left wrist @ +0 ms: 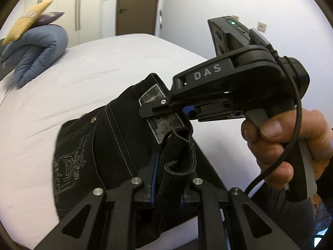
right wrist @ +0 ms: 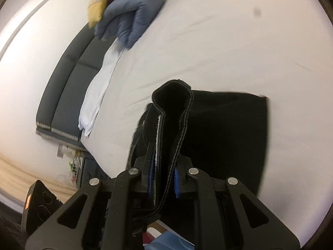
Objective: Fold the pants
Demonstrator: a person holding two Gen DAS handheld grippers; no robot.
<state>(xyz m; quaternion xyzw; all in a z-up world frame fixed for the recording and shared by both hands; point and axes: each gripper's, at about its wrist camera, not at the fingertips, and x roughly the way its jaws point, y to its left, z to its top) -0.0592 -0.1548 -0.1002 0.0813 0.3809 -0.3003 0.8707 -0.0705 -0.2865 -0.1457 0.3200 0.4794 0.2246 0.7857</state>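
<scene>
Black jeans (left wrist: 116, 137) with grey stitching and a printed back pocket lie on the white bed (left wrist: 62, 95). My left gripper (left wrist: 166, 177) is shut on a bunched fold of the jeans' hem or waistband. My right gripper shows in the left wrist view (left wrist: 154, 108), its fingers clamped on the waistband by the grey label. In the right wrist view my right gripper (right wrist: 164, 179) is shut on a folded edge of the black jeans (right wrist: 224, 129), which hang over the bed's near edge.
A rolled blue duvet (left wrist: 37, 50) with a yellow cushion (left wrist: 27, 20) and a purple one sits at the head of the bed (right wrist: 229, 41). A dark headboard (right wrist: 66, 87) runs along the side. A door (left wrist: 137, 6) and wardrobes stand behind.
</scene>
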